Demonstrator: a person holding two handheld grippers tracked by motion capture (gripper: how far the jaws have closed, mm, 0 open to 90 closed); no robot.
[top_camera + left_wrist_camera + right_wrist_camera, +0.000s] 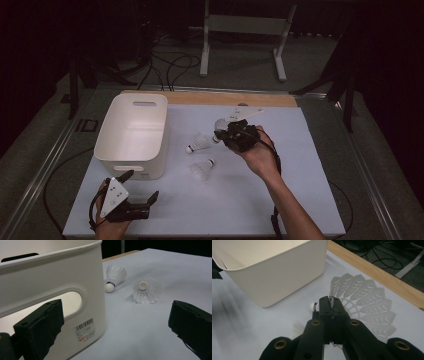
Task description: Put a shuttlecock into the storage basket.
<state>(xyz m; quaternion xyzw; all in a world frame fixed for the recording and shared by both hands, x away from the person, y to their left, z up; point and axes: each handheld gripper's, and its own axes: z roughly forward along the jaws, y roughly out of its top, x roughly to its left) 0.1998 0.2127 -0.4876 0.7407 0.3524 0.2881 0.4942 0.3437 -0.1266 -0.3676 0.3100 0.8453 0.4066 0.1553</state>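
The shuttlecock [362, 302] in the right hand-held gripper [331, 303] is clamped by the edge of its feather skirt, the jaws pressed together on a feather, and it hangs above the bench [280, 195] to the right of the white bin [131, 134]. In the right gripper view its skirt fans out behind the jaw tips, with the bin's open mouth up and to the left. Two more shuttlecocks lie on the bench: one with a blue-banded cork [198, 144] just beside the bin, another [201, 169] nearer the person. The left hand-held gripper [142, 186] rests low at the bin's near corner, jaws wide apart with nothing between them.

The step in hand looks like carrying a picked-up shuttlecock to the bin. The next move calls for swinging the right hand leftward over the rim, high enough that the skirt clears the wall, then parting the jaws so it drops inside.
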